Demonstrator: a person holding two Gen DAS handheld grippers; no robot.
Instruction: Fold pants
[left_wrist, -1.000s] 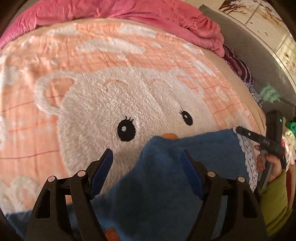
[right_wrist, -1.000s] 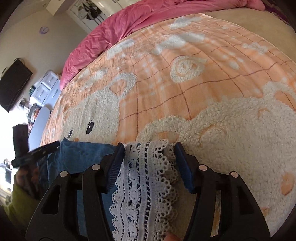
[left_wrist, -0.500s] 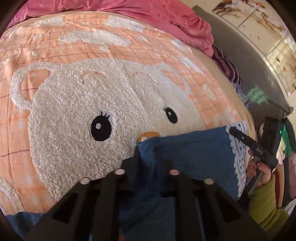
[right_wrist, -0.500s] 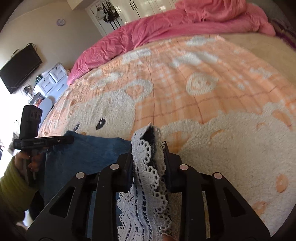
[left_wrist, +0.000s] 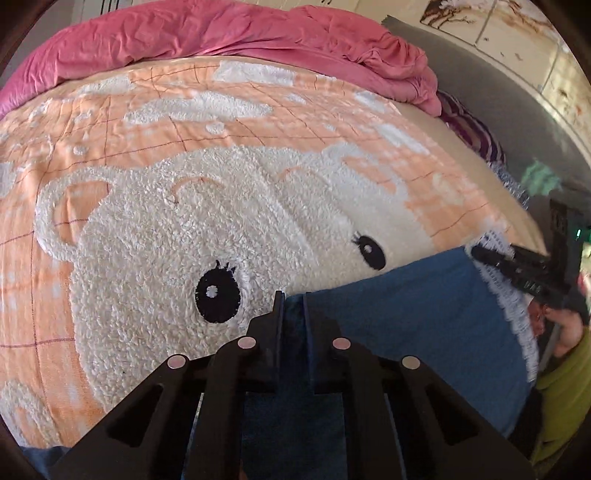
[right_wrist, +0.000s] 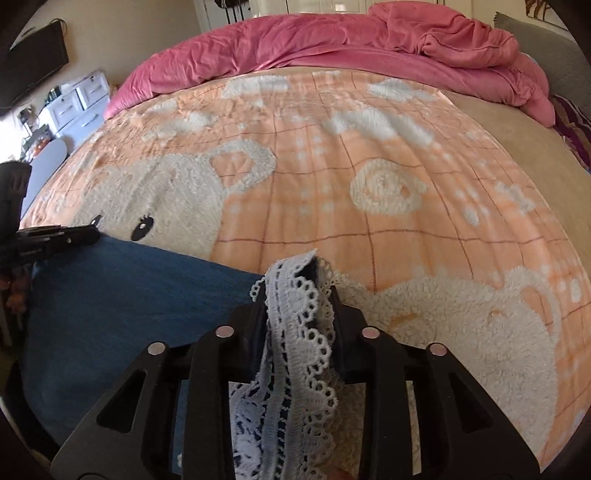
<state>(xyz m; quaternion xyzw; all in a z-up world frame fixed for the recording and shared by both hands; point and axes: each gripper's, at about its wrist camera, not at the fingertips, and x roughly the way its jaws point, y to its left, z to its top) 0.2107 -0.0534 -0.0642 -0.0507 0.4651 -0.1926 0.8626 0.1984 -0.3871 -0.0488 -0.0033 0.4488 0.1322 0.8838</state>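
Observation:
The blue pants (left_wrist: 413, 317) with a white lace hem (right_wrist: 295, 325) are held up over the near edge of the bed. My left gripper (left_wrist: 293, 299) is shut on the blue cloth at one corner. My right gripper (right_wrist: 295, 284) is shut on the lace hem at the other corner. The cloth stretches between them; in the right wrist view the blue pants (right_wrist: 122, 295) run left to the left gripper (right_wrist: 55, 236), and in the left wrist view they run right to the right gripper (left_wrist: 517, 266).
An orange blanket (left_wrist: 258, 122) with a white fleece bear covers the bed. A pink duvet (right_wrist: 332, 48) is bunched at the far end. A white dresser (right_wrist: 74, 103) and a dark TV (right_wrist: 33, 70) stand to the left. Striped cloth (left_wrist: 472, 129) lies by the grey headboard.
Both grippers closed from open onto the pants, left on blue cloth, right on lace hem, then lifted and moved forward over the blanket with the cloth stretched between them.

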